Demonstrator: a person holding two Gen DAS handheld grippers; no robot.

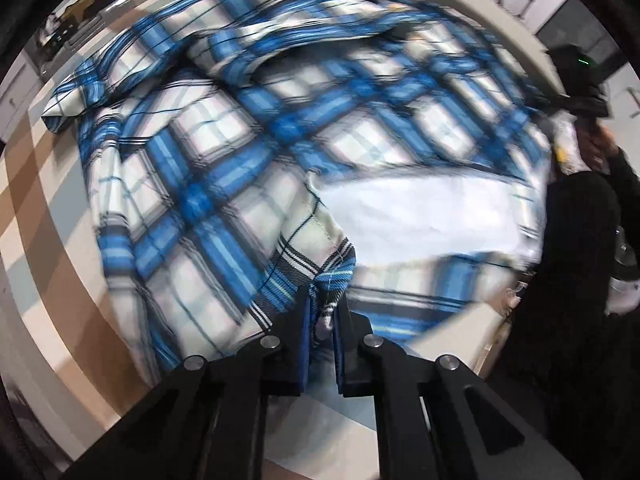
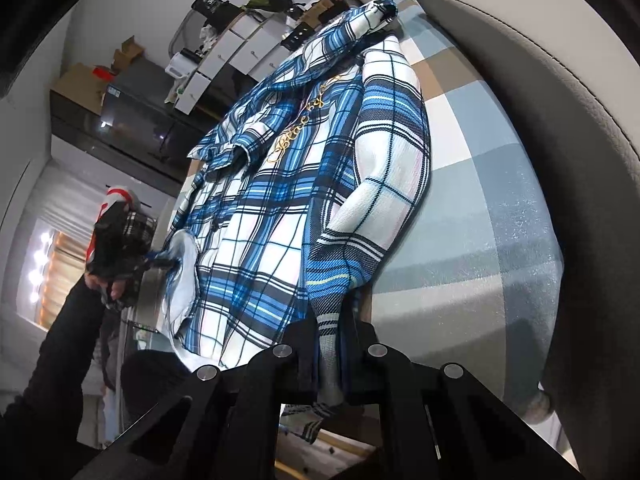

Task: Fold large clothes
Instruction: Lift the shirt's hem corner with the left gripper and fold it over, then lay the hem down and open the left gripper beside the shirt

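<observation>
Both grippers are built of matte black angular arms. On the left gripper [image 1: 323, 312], four round silver screws are set across the linkage, and blue pads line the fingers. The same screws are seen on the right gripper [image 2: 329, 344]. A black sleeve [image 2: 60, 344] is worn.

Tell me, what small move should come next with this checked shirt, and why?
Probably lift both pinched edges together and carry them over toward the collar. The left hand-held gripper and the right hand-held gripper are each shut on the blue plaid shirt, which lies spread but rumpled on the checked bed cover.
</observation>
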